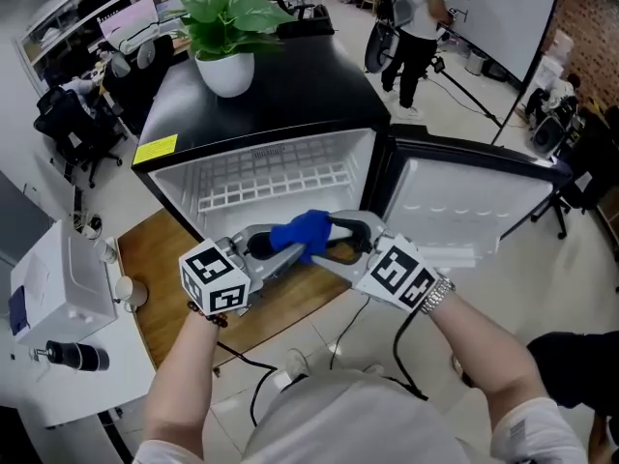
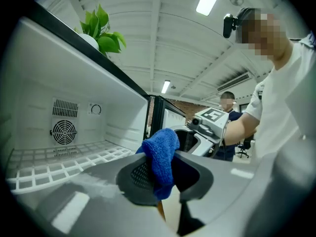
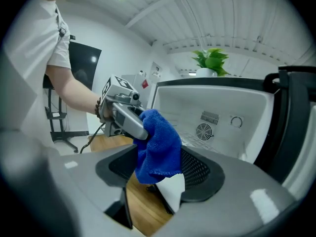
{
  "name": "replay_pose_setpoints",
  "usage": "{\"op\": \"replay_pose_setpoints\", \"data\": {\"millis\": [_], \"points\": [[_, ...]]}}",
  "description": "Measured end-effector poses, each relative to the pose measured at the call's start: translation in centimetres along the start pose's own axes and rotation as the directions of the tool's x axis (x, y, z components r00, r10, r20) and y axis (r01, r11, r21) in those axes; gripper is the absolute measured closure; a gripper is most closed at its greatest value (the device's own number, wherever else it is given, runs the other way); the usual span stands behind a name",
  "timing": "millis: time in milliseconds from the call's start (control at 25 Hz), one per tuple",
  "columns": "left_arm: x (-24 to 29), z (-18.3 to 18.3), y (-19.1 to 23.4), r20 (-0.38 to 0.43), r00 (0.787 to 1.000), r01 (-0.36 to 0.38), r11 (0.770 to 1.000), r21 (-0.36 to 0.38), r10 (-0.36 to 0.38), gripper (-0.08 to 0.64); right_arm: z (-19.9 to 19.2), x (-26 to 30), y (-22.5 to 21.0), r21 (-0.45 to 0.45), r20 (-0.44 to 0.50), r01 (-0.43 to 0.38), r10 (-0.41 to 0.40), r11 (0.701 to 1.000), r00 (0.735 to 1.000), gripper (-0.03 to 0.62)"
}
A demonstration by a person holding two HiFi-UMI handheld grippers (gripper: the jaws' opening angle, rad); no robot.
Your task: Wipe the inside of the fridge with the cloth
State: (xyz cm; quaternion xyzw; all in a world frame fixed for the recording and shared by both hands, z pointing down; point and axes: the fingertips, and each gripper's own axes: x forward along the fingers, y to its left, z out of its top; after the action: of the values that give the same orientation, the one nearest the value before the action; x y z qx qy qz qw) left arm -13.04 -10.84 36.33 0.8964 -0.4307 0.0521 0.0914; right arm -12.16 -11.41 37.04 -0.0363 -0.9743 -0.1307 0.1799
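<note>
Closest to me are my two forearms, a metal watch on the right wrist, each hand carrying a gripper with its marker cube turned up. The left gripper has its jaws drawn in tight on the blue cloth: the pads pinch a fold of it, and the rest bunches up above the jaws and hangs a little below them. The right gripper faces it from the other side with its jaws spread as wide as they go. The hanging end of the cloth drops into the gap between them, but neither pad presses on it, so this one has hold of nothing. The two tools meet nose to nose, the tip of the left one reaching in over the right one's open jaws. The cloth sits between them at the mouth of the fridge, over a wooden floor panel, and touches none of the fridge's walls. Beyond it the white compartment stands open, with a white wire shelf across it, a round fan grille and a small dial on the back wall. The door is swung out to the right. On the black top are a yellow sticker near the front left corner and a potted plant in a white pot further back. Farthest off, a person stands by a whiteboard.
</note>
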Motion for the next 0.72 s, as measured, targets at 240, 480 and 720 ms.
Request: {"op": "replay_pose_setpoints", "data": {"millis": [240, 480, 720], "points": [[-1.6, -1.5, -0.3, -0.057, 0.997, 0.053, 0.998, -0.022, -0.054, 0.501, -0.1, 2.8, 2.1, -0.068, -0.036, -0.071, 0.068, 0.995, 0.997, 0.319], [-3.0, -2.7, 0.7, -0.072, 0.997, 0.01, 0.999, -0.043, -0.013, 0.487, -0.2, 5.4, 3.3, -0.076, -0.026, -0.053, 0.052, 0.996, 0.998, 0.433], [-5.6, -4.2, 3.0, -0.09, 0.991, -0.108, 0.993, -0.052, 0.103, 0.392, -1.5, 8.1, 2.5, 0.011, -0.026, 0.029, -0.029, 1.0, 0.999, 0.511]]}}
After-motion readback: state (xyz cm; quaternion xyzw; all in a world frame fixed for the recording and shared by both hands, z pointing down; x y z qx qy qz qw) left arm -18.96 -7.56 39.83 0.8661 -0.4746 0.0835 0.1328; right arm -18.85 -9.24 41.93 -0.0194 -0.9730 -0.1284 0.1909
